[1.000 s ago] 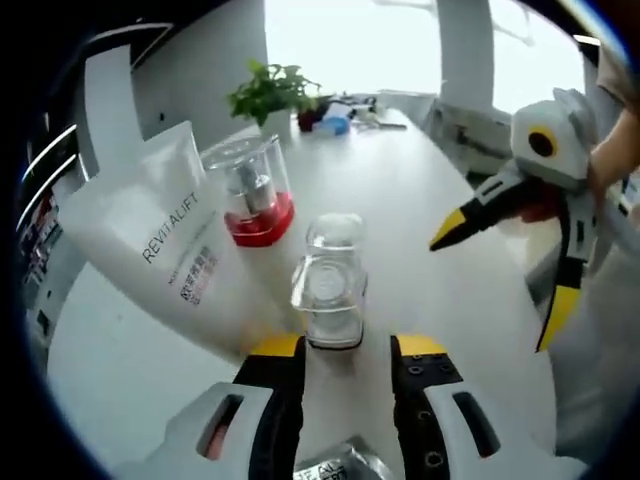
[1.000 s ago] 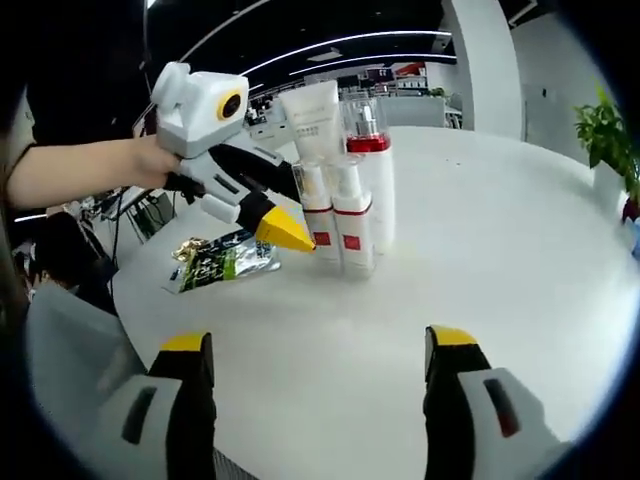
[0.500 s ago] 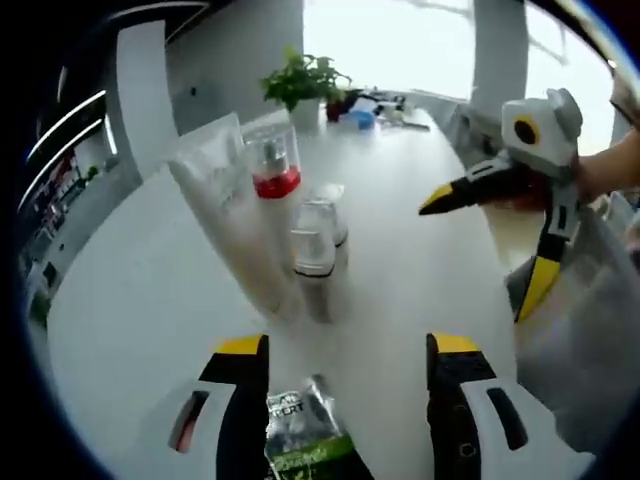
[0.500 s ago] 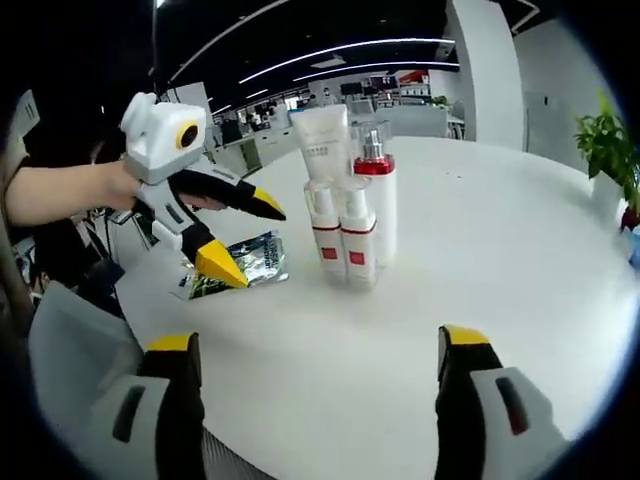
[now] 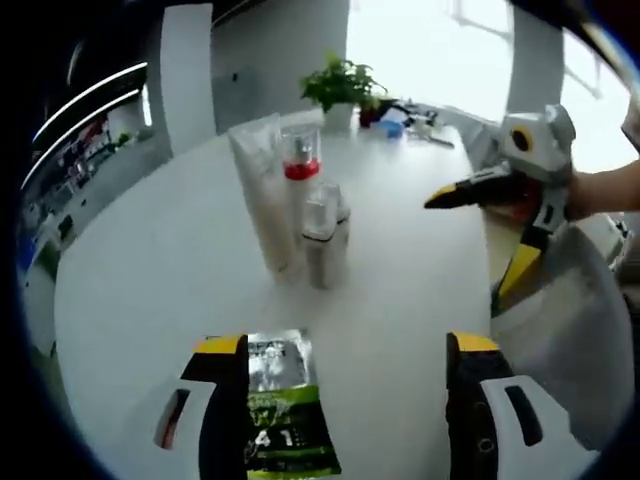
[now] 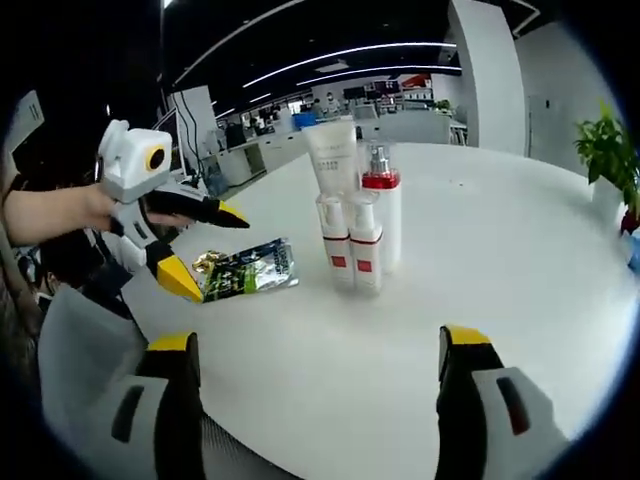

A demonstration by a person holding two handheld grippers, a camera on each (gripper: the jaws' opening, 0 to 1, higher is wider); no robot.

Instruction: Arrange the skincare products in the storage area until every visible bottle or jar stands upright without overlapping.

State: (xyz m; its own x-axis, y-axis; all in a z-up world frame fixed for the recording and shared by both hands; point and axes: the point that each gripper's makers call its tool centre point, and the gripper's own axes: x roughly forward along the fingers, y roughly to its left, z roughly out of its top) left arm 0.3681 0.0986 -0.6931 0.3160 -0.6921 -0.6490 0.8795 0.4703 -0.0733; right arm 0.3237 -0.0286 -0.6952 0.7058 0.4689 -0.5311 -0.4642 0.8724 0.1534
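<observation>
Your left gripper and right gripper both stand apart, empty. Glossy sachet reads "41"; tube and bottles carry unreadable red labels.

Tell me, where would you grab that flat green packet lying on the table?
Probably by its long edges near the middle. The green packet lies flat on the table, away from the bottles, so coming straight down from above looks best. It is thin, so the jaws would have to pinch across its width. The left gripper is open, with the packet's near end between its jaws.
</observation>
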